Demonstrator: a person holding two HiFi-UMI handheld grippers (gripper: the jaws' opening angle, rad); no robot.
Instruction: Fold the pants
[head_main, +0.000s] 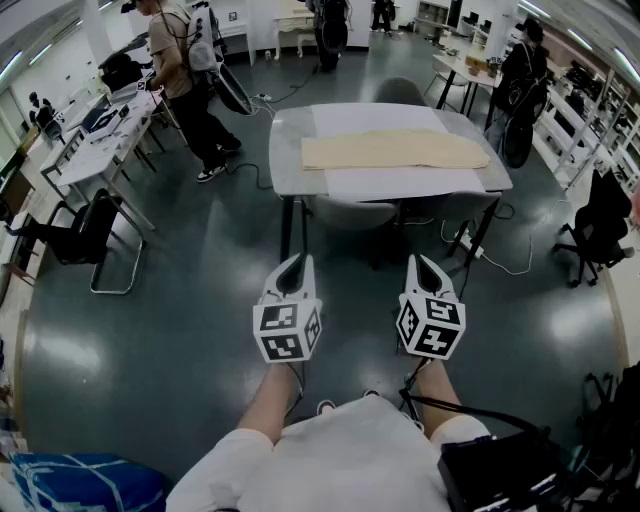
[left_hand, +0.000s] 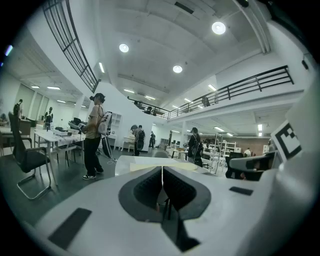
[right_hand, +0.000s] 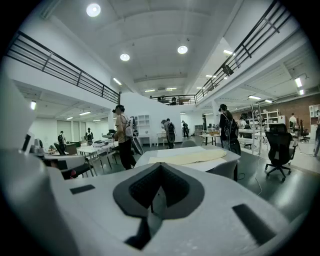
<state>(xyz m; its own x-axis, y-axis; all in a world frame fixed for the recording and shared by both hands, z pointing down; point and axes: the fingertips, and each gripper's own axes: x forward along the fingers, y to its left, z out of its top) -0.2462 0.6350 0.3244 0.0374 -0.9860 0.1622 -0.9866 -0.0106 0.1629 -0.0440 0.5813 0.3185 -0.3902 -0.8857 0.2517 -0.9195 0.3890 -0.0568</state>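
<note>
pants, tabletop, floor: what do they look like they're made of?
pants: cream woven cloth, possibly cotton. Matte finish, lying limp and flat with soft creases.
table: smooth pale grey top with a faint sheen, likely laminate or painted board. The pictures don't show which.
floor: dark grey-green, glossy and seamless, probably a coated or poured surface. It mirrors the ceiling lights in bright patches.

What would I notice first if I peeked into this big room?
The cream pants lie spread flat on the grey table straight ahead, in the middle of the room. Nearer, the left gripper and right gripper hover side by side above the dark floor, fingers closed on nothing, well short of the table.
</note>
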